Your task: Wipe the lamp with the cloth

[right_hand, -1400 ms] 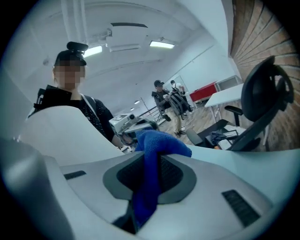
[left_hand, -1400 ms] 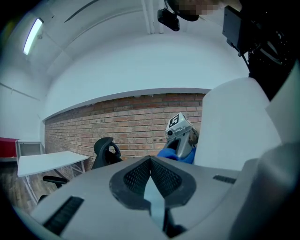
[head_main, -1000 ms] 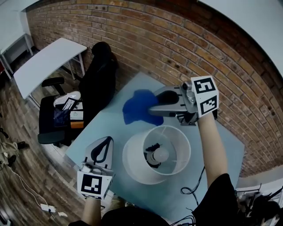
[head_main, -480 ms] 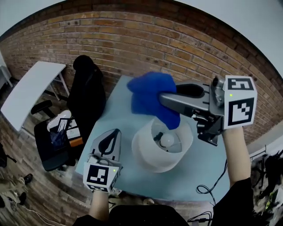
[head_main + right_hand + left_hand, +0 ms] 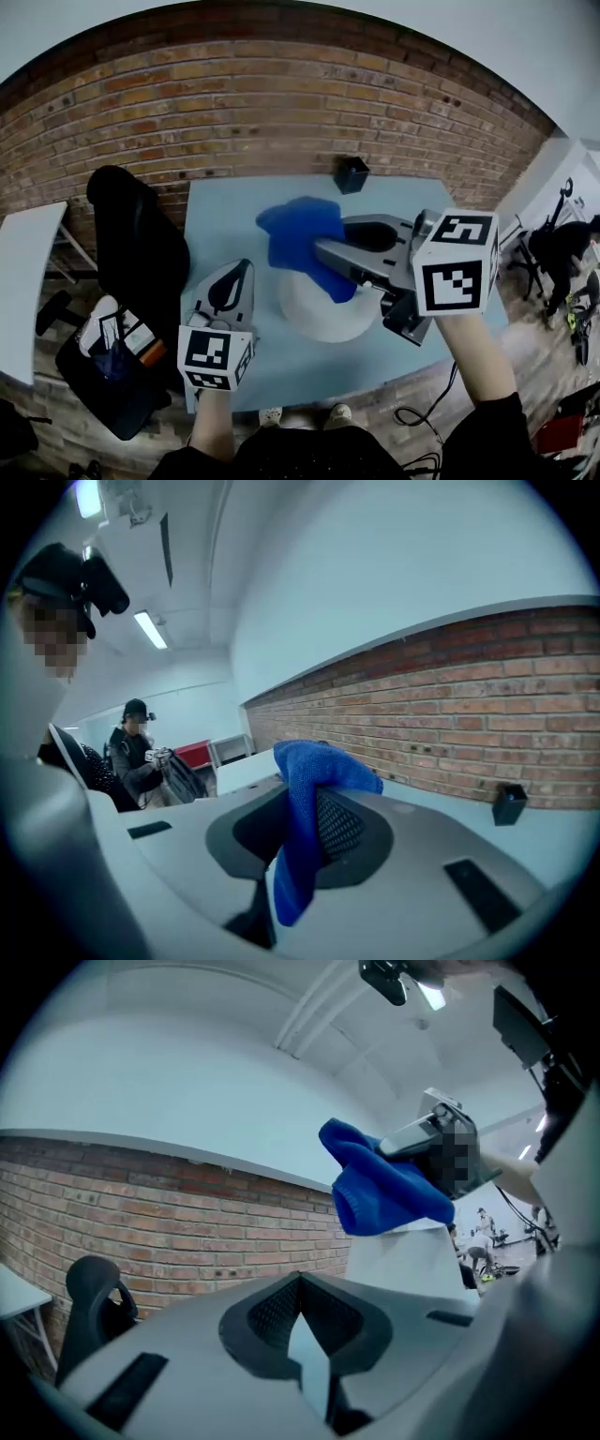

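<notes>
Brick wall (image 5: 281, 103) backs a pale blue table (image 5: 216, 206) bearing a white lamp (image 5: 314, 319). Right gripper (image 5: 323, 251), jaws clamped on a blue cloth (image 5: 300, 234), holds it over the lamp's top, apparently touching the shade rim. Left gripper (image 5: 240, 270), jaws together and empty, hovers just beside the lamp's left.
</notes>
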